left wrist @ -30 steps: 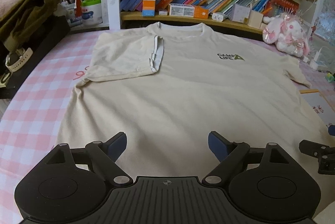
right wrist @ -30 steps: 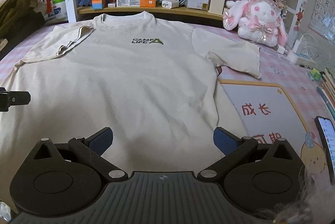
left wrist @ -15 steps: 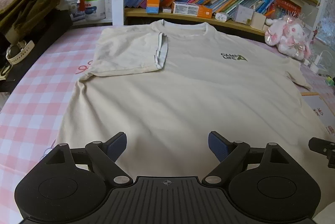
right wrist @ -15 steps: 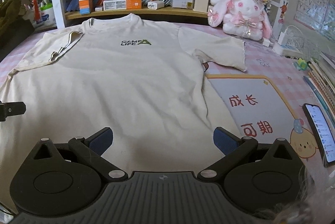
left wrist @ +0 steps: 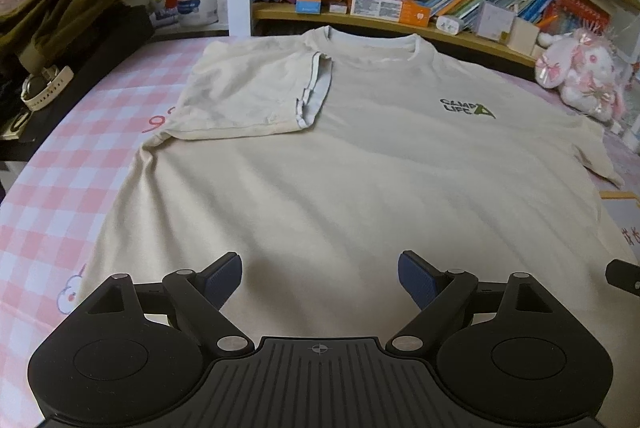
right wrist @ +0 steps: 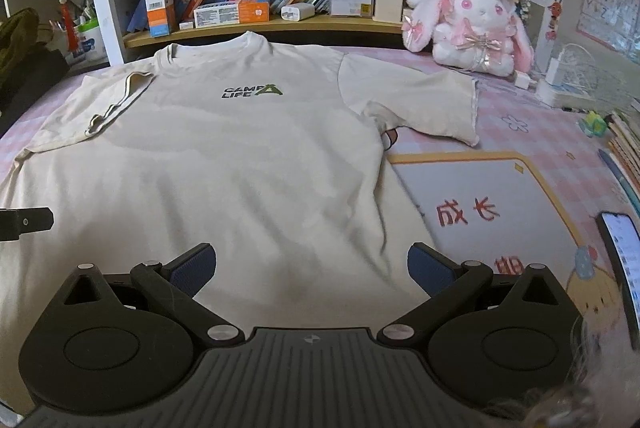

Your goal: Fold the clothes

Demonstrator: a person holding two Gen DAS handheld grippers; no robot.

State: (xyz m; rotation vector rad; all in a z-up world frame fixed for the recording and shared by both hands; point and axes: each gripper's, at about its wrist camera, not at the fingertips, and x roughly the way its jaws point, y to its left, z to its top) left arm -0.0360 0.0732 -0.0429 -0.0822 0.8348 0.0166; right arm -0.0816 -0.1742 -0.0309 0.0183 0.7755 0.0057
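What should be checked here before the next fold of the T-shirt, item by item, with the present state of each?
1. T-shirt lies flat, front up: ok.
2. One sleeve folded in over the chest: ok.
3. Other sleeve folded in: not ok, it lies spread out.
4. Left gripper open and empty: ok.
5. Right gripper open and empty: ok.
6. Phone clear of the shirt: ok.

Your left gripper (left wrist: 320,278) and right gripper (right wrist: 312,272) looked alike: matte black bodies with a ribbed centre plate bearing a small crosshair mark, two round discs at the sides, silver pivot screws on angled link arms, and blue textured pads (left wrist: 416,278) on the jaws. A blurred pale fringe at the right view's lower corner was possibly hair.
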